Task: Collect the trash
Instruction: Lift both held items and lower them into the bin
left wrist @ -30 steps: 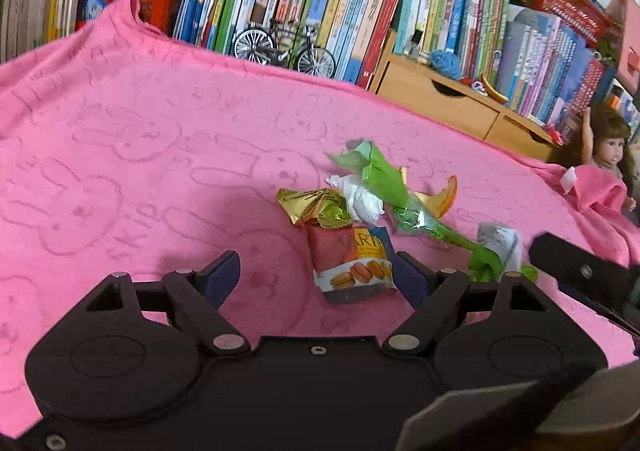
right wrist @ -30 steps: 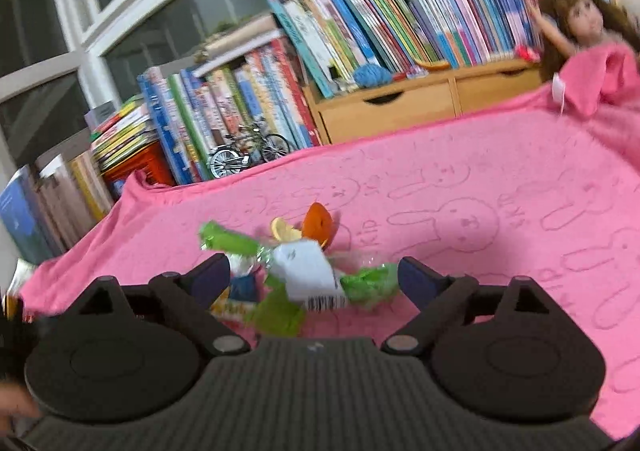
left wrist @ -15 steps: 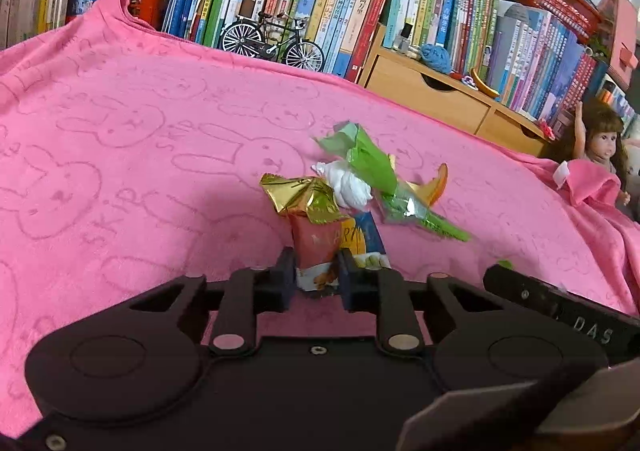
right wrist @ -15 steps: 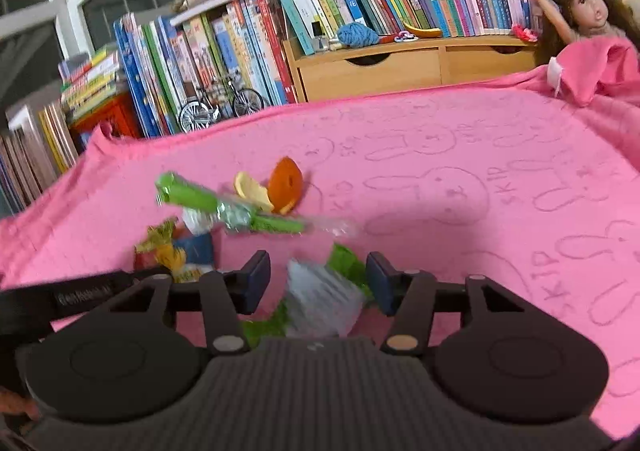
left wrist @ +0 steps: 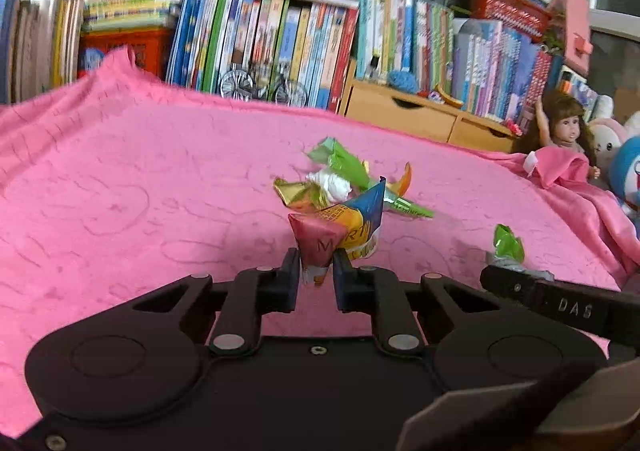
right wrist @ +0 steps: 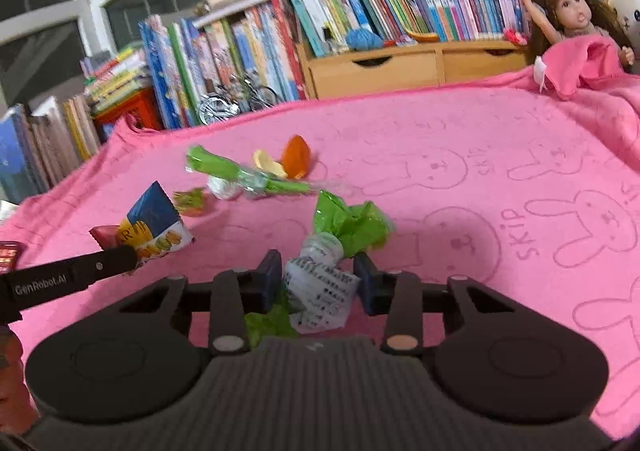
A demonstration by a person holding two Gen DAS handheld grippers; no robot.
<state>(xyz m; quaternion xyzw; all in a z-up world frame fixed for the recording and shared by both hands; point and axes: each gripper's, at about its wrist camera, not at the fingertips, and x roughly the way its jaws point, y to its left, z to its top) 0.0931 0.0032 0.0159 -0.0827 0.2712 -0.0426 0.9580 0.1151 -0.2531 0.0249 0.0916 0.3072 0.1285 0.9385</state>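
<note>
Both grippers have closed in on the trash pile since a second ago. The left gripper now has its jaws pinched on the red, blue and orange snack packet, lifted off the pink blanket just in front of the remaining pile. The right gripper's jaws have just been closing around the white-and-green wrapper, which sits between them; whether the pads press it cannot be told. Left on the blanket are the long green wrapper, a crumpled white tissue, a gold foil wrapper and orange peel.
</note>
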